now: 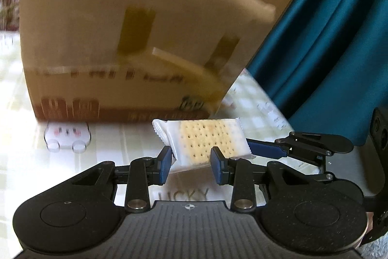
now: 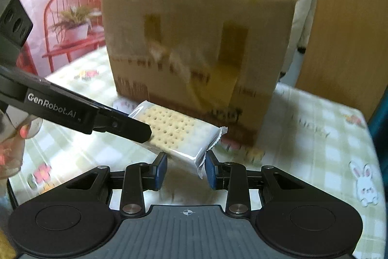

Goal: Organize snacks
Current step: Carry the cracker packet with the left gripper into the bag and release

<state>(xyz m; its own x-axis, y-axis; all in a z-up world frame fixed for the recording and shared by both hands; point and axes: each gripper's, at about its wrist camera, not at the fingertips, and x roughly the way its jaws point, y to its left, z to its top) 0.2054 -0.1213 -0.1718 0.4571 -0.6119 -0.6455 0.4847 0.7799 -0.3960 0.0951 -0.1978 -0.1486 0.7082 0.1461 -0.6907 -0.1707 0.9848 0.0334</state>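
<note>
A white packet of crackers hangs just above the checked tablecloth, in front of a large cardboard box. My left gripper is shut on its near end, a blue pad against each side. From the right, a finger of my right gripper reaches the packet's other end. In the right wrist view the same packet lies slanted, and my right gripper is shut on its crimped end. A finger of my left gripper crosses over the packet's far end.
The cardboard box stands close behind the packet. A teal curtain hangs at the right and a wooden panel rises beside the box. A red chair with a potted plant stands beyond the table's left edge. A person's hand holds the left gripper.
</note>
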